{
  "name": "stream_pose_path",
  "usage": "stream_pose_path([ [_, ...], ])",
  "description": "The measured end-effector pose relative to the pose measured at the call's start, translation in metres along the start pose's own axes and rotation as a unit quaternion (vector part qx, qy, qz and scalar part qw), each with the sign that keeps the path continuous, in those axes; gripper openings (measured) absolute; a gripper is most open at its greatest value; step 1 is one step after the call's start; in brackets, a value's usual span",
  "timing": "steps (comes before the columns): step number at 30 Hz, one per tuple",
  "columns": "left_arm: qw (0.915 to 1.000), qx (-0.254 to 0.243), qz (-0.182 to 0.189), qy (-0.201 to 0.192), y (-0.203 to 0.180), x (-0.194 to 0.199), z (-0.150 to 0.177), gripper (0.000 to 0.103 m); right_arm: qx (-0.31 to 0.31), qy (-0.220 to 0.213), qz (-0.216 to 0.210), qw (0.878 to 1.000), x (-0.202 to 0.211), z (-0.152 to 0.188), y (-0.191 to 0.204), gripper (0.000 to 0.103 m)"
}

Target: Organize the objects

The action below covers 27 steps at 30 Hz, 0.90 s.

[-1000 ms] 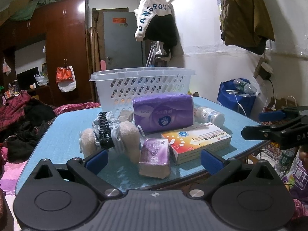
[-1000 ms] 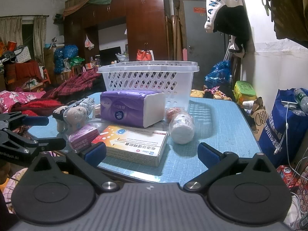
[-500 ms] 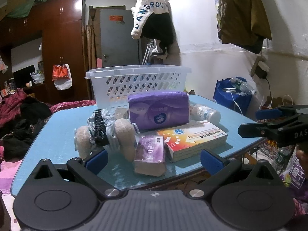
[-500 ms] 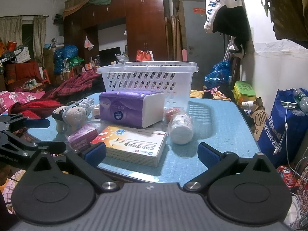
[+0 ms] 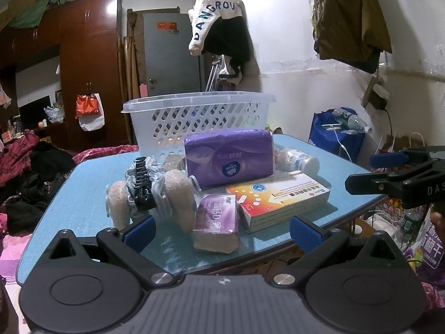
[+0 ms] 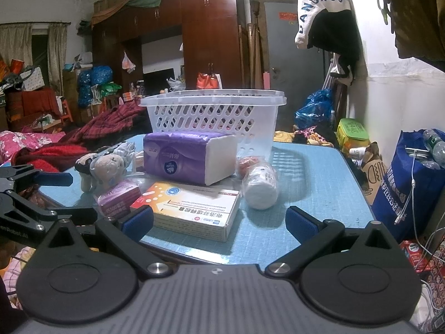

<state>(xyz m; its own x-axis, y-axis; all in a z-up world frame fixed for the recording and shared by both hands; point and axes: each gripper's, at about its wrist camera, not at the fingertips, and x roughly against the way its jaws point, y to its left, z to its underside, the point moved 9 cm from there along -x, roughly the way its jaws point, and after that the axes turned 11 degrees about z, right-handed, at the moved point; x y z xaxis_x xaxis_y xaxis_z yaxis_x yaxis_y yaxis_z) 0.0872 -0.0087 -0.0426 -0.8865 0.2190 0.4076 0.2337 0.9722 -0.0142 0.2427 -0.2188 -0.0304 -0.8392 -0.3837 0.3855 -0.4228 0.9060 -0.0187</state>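
Observation:
A white slotted basket (image 5: 200, 117) (image 6: 214, 114) stands at the back of the blue table (image 5: 78, 183) (image 6: 314, 178). In front of it lie a purple tissue pack (image 5: 228, 157) (image 6: 186, 156), an orange and white medicine box (image 5: 281, 201) (image 6: 192, 208), a small purple box (image 5: 218, 221) (image 6: 118, 194), a white bottle (image 5: 299, 160) (image 6: 261, 183) on its side, and a plush toy with a black hair claw (image 5: 151, 192) (image 6: 103, 165). My left gripper (image 5: 221, 232) is open and empty at the table's near edge. My right gripper (image 6: 219, 221) is open and empty, near the medicine box.
A blue bag with bottles (image 5: 338, 136) (image 6: 411, 183) stands on the floor right of the table. Clothes hang on the wall (image 5: 219, 27) behind. Heaps of clothing (image 5: 30, 164) lie to the left. A wardrobe (image 6: 211, 39) stands at the back.
The left gripper's view has shifted slightly: the objects sit a little lower and closer. The right gripper has barely moved. Both stay open.

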Motion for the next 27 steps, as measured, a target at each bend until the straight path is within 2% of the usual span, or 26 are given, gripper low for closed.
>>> stream_pose_path([
  [27,1.0,0.003,-0.001,0.0,0.0008,-0.0001,0.0011,0.103,-0.002,0.001,0.003,1.0,-0.0021,0.0017,-0.0015,0.103],
])
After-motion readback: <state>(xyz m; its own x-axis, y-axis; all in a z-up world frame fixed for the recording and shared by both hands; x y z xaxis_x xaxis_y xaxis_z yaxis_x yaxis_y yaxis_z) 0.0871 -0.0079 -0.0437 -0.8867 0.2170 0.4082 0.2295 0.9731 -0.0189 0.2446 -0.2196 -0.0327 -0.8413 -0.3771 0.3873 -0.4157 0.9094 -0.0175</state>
